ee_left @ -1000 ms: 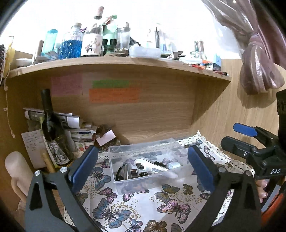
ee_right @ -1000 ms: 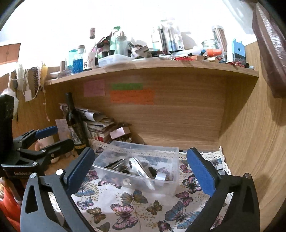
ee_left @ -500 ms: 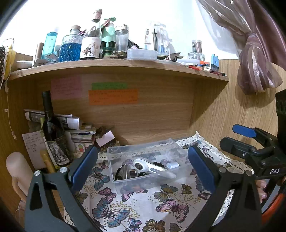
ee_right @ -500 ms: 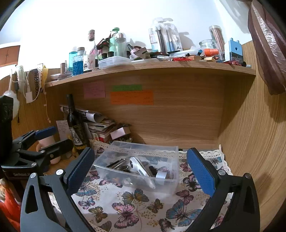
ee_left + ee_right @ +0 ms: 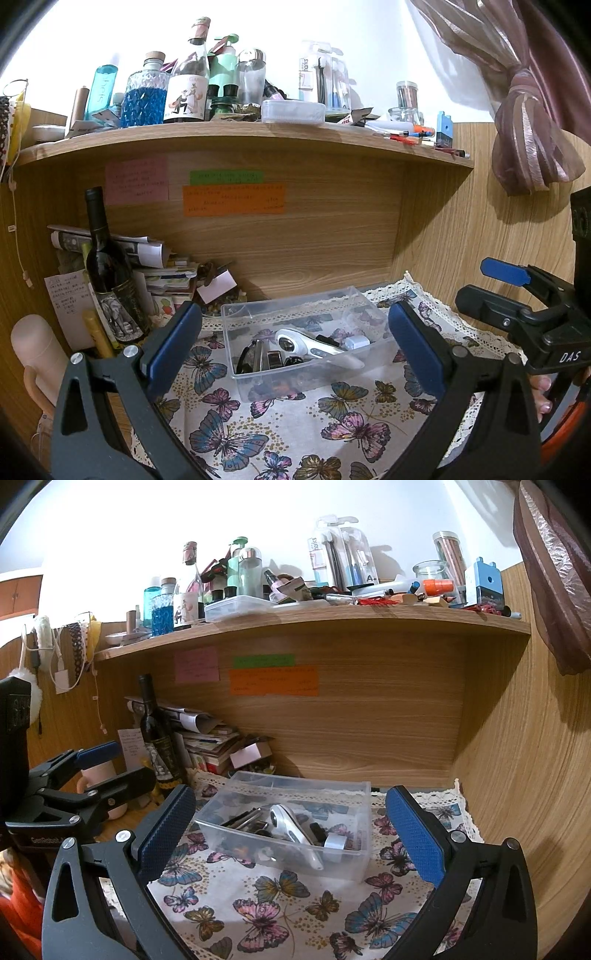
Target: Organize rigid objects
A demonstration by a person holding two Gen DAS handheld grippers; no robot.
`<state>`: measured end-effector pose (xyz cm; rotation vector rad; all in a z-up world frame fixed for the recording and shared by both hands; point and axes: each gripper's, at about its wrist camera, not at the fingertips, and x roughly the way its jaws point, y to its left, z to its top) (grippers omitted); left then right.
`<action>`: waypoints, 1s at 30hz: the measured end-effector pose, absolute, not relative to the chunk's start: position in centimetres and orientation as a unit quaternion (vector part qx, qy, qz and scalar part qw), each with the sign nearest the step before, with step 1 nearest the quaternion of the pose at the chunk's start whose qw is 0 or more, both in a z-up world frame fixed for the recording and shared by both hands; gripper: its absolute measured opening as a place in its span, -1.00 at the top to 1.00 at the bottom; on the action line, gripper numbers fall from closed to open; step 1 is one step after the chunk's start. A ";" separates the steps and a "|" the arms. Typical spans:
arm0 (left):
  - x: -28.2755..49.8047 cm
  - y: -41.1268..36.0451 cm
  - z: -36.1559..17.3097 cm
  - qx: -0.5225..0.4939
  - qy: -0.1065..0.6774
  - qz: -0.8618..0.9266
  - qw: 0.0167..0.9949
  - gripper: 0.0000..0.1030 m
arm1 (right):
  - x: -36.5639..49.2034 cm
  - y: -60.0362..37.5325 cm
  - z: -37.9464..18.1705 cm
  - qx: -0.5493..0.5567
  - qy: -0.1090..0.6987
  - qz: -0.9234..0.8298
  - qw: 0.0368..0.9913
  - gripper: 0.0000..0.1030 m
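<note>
A clear plastic bin (image 5: 236, 350) stands on a butterfly-print cloth (image 5: 280, 424) under a wooden shelf. It holds a white handled tool (image 5: 310, 341), dark metal pieces and a small silver cylinder (image 5: 356, 341). The bin also shows in the right wrist view (image 5: 354, 864). My left gripper (image 5: 295, 343) is open and empty, held back from the bin with the bin between its blue pads. My right gripper (image 5: 290, 830) is open and empty, likewise in front of the bin. The right gripper shows at the right edge of the left wrist view (image 5: 517, 314).
A dark wine bottle (image 5: 107, 269), stacked papers (image 5: 147, 266) and a pale cup (image 5: 33, 350) crowd the left of the nook. The upper shelf (image 5: 240, 136) carries several bottles, jars and a flat clear box (image 5: 293, 110). Wood panels close the back and right. A curtain (image 5: 528, 122) hangs upper right.
Both views have tilted slightly upward, so more of the upper shelf shows. The grippers stay open and the bin has not moved.
</note>
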<state>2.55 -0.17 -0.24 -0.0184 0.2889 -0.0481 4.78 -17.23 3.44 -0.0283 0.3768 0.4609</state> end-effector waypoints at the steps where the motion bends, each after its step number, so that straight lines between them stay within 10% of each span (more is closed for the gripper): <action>1: 2.5 -0.2 -0.2 -0.009 0.144 -0.024 0.989 -0.99 | 4.8 -17.3 3.5 -0.014 0.186 0.228 0.956 -1.00; 30: 2.5 -0.7 -0.1 -0.006 0.140 -0.027 0.990 -0.99 | 4.6 -17.1 3.3 -0.015 0.186 0.231 0.955 -1.00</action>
